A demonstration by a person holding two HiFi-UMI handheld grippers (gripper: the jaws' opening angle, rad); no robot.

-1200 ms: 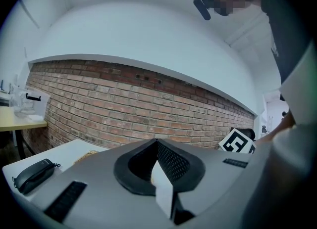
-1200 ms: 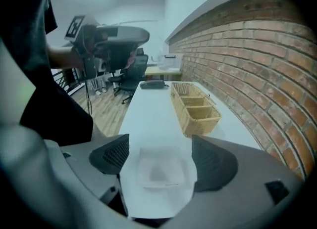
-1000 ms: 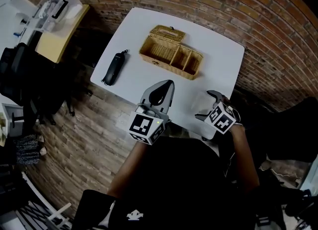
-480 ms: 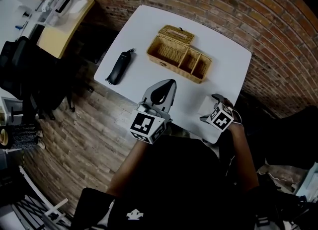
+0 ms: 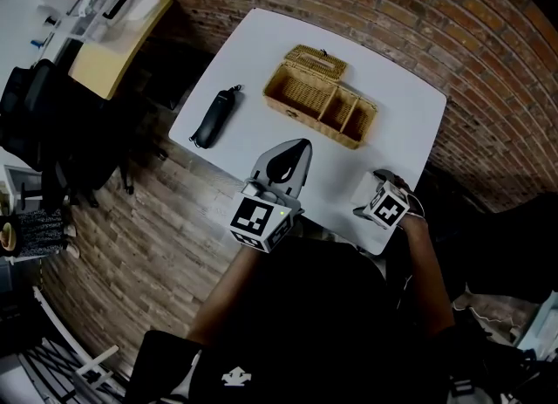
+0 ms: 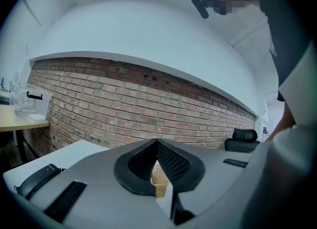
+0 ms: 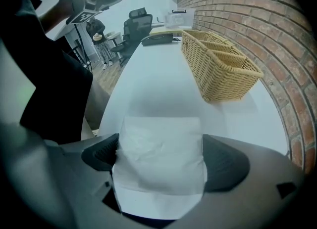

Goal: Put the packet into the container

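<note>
On the person's side of the basket [image 5: 305,119], well apart from it, the packet [image 7: 158,139] lies flat on the white table [image 5: 261,53], close to the table's edge. It is white, thin and nearly square. Its skin is crinkly, with small folds in the middle and a smooth strip along its near end. No words or pictures can be made out on it.

The right gripper [image 7: 163,158] points down at the packet. Its jaws have just been opening and are spread wide, with the packet between them, one dark pad at each side edge. It is hard to tell if the pads touch it.

The packet's near end is hidden under the gripper's grey body. From the head view the packet is mostly covered by the gripper, and white on white is hard to see.

The left gripper [image 6: 157,146] is on the same side of the basket, nearer to it. Its jaws are pressed together at the tips and hold nothing. Only a thin bit of basket shows through the gap behind the tips.

The basket is a long box of woven, straw-coloured strips, with one big part and two small parts. A woven lid stands open on its far side. A long black thing [image 5: 216,117] lies to the left of the basket.
</note>
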